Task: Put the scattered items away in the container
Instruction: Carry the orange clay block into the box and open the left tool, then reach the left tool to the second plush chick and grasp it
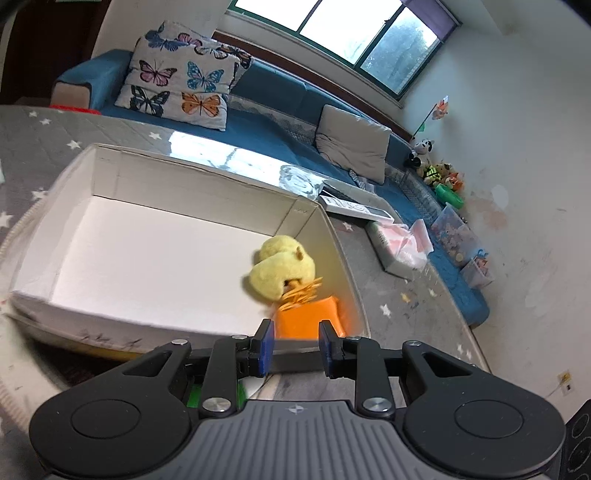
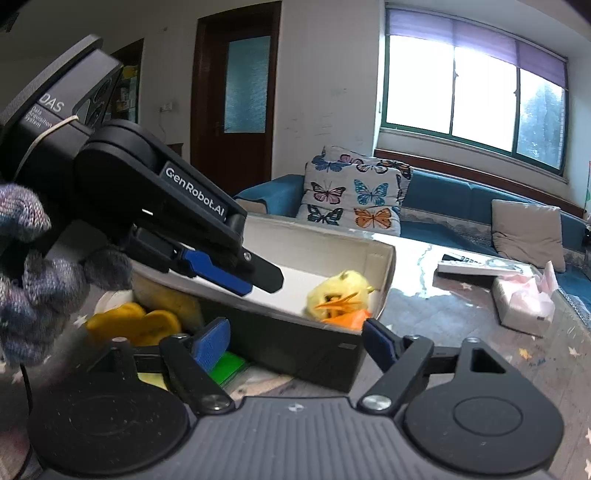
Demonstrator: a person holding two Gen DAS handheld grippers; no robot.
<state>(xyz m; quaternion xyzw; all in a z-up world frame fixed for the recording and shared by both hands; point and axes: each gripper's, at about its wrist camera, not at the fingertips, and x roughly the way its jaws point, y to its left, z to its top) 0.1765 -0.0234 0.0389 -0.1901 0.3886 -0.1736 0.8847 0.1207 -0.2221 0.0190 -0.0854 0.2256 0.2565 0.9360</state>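
A fuzzy yellow plush toy with orange trim lies in the near right corner of a shallow white-lined cardboard box, resting against the box's right wall, with an orange piece touching it on the near side. The rest of the box floor is bare. The box sits on a grey quilted mat printed with white stars.

The left gripper hovers at the box's near rim, its blue-padded fingers drawn close together with only a narrow gap and nothing pinched between them. In the right wrist view it reaches in from the left over the box, held by a hand in a knitted grey glove.

The right gripper stands spread wide outside the box's dark outer wall, gripping nothing. Beside that wall, on the mat, lie soft yellow items and a flat green piece, partly hidden by the gripper.

Beyond the box are a white tissue packet with pink wrapping, a blue sofa, a butterfly-print cushion and a beige cushion, under a green-framed window.
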